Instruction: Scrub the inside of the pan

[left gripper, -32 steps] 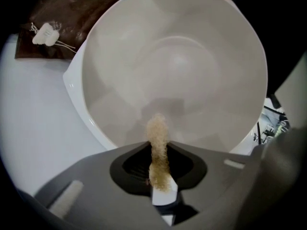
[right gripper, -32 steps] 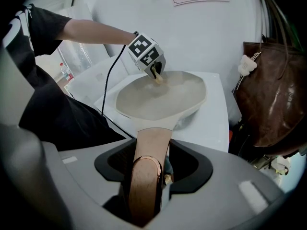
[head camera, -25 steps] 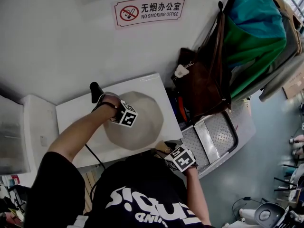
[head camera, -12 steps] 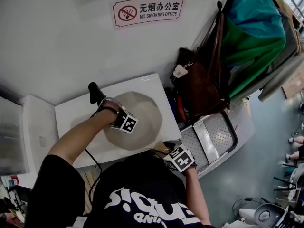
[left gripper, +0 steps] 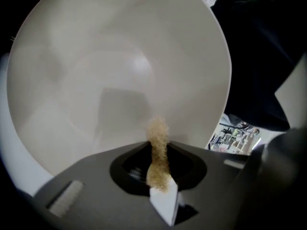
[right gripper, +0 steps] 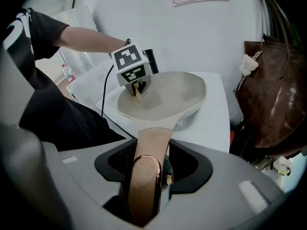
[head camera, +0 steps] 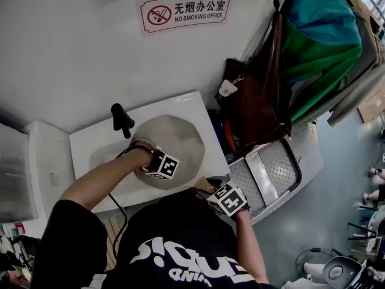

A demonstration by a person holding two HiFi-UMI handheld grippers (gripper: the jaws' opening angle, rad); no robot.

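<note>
A pale beige pan (head camera: 177, 138) rests on a white table (head camera: 93, 146). My left gripper (head camera: 157, 159) is inside the pan near its front rim, shut on a tan scrub pad (left gripper: 157, 150). That pad points at the pan's inner wall (left gripper: 115, 80). In the right gripper view the left gripper (right gripper: 138, 87) and the scrub pad (right gripper: 138, 92) sit over the pan's (right gripper: 172, 97) left side. My right gripper (right gripper: 146, 174) is shut on the pan's tan handle (right gripper: 149, 150), at the table's front edge (head camera: 212, 191).
A black upright knob (head camera: 121, 119) stands behind the pan on the table. A brown bag (head camera: 252, 107) hangs close on the right, above a metal tread plate (head camera: 274, 164). A black cable (head camera: 118, 202) hangs off the table's front. The wall carries a no-smoking sign (head camera: 183, 12).
My left gripper has slid with the scrub pad from the pan's far left side toward its front rim. The right gripper and the pan have stayed put.
</note>
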